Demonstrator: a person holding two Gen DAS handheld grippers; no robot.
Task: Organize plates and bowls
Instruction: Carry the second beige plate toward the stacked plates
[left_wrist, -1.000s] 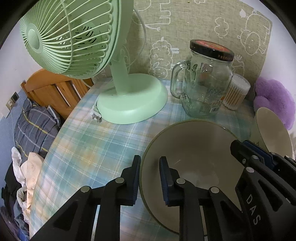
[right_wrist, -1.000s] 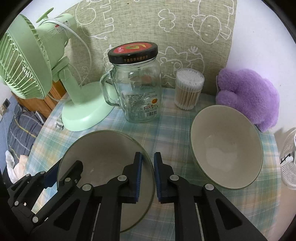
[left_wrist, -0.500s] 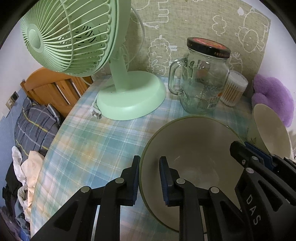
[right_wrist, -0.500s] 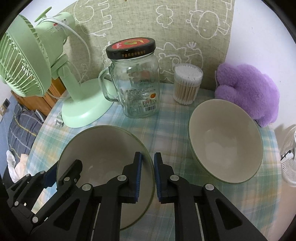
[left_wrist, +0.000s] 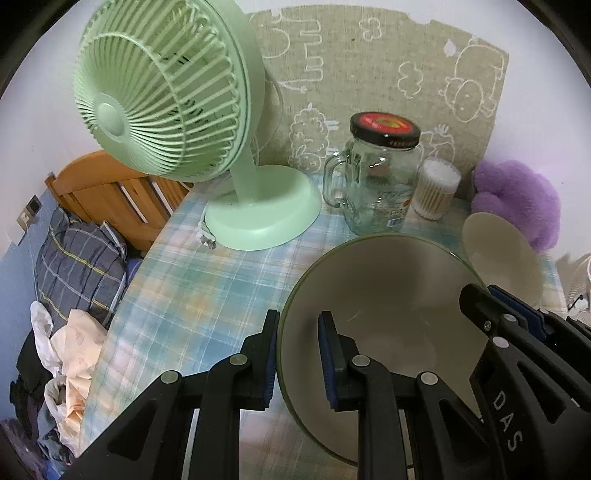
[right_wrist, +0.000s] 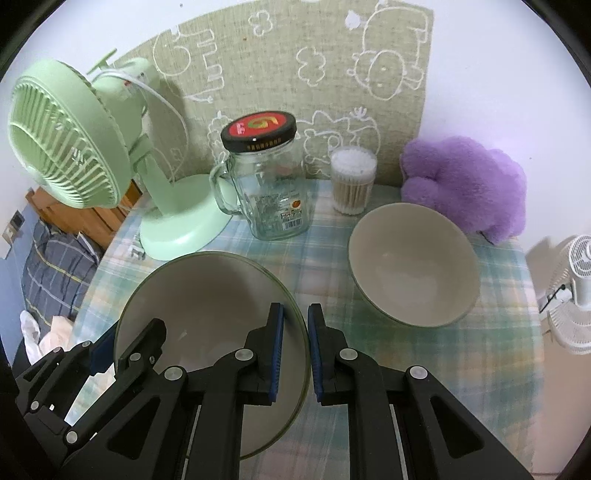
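Beige plate (left_wrist: 388, 295) now lifted vs 1 s ago; both grippers' jaws clamped on its rim, L (left_wrist: 297, 360) & R (right_wrist: 295, 354).

1. Large bowl (right_wrist: 207, 291): near rim hidden behind the gripper bodies in both views.
2. Small bowl (left_wrist: 498, 254): lower part hidden in the left wrist view.
3. White fan (right_wrist: 576, 291): cut off by the lens edge.
4. Jar label (right_wrist: 290, 214): print too small to read.
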